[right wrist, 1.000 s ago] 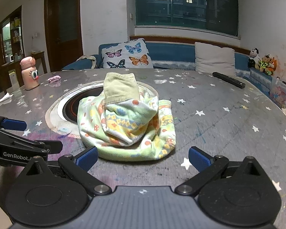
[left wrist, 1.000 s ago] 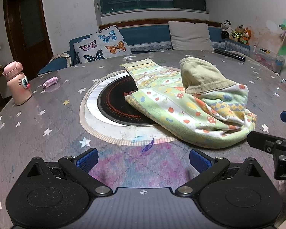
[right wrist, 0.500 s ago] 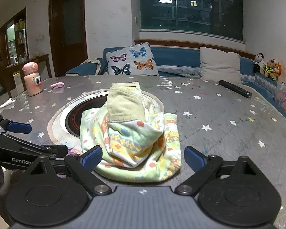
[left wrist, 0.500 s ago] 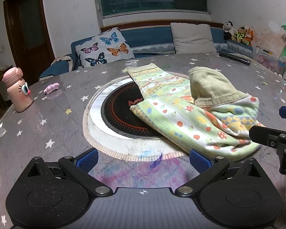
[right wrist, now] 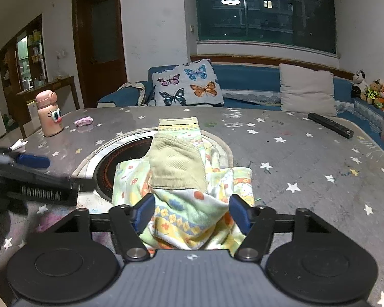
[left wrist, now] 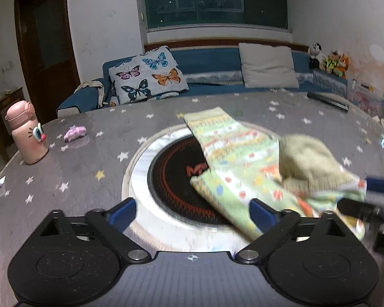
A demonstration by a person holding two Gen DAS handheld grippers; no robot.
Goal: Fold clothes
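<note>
Right wrist view first: the grey star-printed counter [right wrist: 307, 168] fills the lower half of both views, with a round black hob plate [right wrist: 120, 163] set in a pale ring at its middle. Across that plate lies the crumpled green patterned garment [right wrist: 181, 179], its olive ribbed cuff [right wrist: 176, 163] folded over on top; one long printed leg runs away toward the sofa [right wrist: 245, 76]. On the sofa lean a butterfly cushion [right wrist: 187, 84] and a plain grey cushion [right wrist: 307, 89].

At the near edge of the garment, the right tool [right wrist: 192, 213] has its jaws closing, the 2 blue pads on either side of a raised bunch of cloth and just at its flanks; firm pressing is not clear. In the left wrist view, the left tool [left wrist: 192, 212] is also closing but spread wide over the hob ring, only its right pad near the garment's edge, nothing pinched.

Smaller things sit well apart: a pink bottle [right wrist: 50, 113] at the far left, a black remote [right wrist: 330, 125] at the far right, and a small pink scrap [right wrist: 84, 121] near the bottle.
</note>
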